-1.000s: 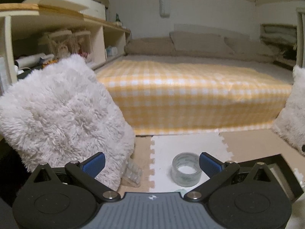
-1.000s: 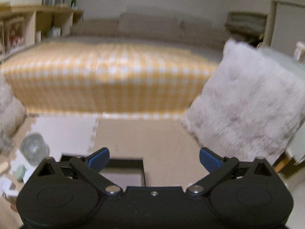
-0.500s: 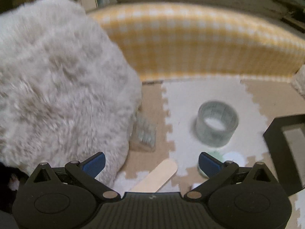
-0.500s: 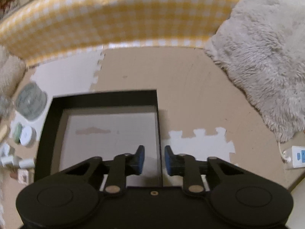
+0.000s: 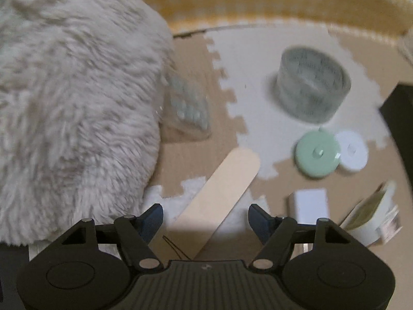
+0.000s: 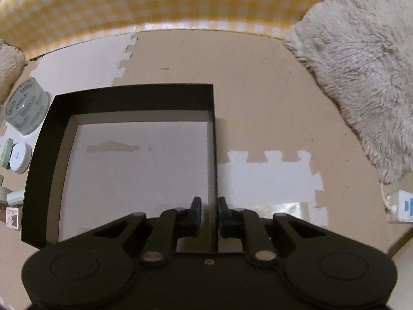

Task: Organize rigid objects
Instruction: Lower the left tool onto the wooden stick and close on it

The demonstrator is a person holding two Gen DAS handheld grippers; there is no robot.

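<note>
In the left wrist view a flat wooden stick (image 5: 222, 193) lies slanted on the foam floor mat. Its near end is between the fingers of my left gripper (image 5: 205, 213), whose jaws are closing; the pads stand clear of it. Beyond lie a clear tape roll (image 5: 312, 87), a green disc (image 5: 317, 155), a white disc (image 5: 352, 151), a white block (image 5: 308, 206) and a blister pack (image 5: 189, 106). In the right wrist view my right gripper (image 6: 209, 206) straddles the right wall (image 6: 212, 155) of an empty black box (image 6: 129, 100). Its jaws are closing, with a sliver of gap left.
A fluffy cushion (image 5: 72, 98) crowds the left of the stick; another cushion (image 6: 361, 64) lies right of the box. The yellow checked bed edge (image 6: 155, 5) bounds the far side. A white power strip (image 6: 402, 206) sits far right. A paper packet (image 5: 371, 214) lies by the block.
Both grippers tipped down toward the floor. The left one sank over the stick and narrowed. The right one came down over the box's right wall and went from wide open to nearly shut.
</note>
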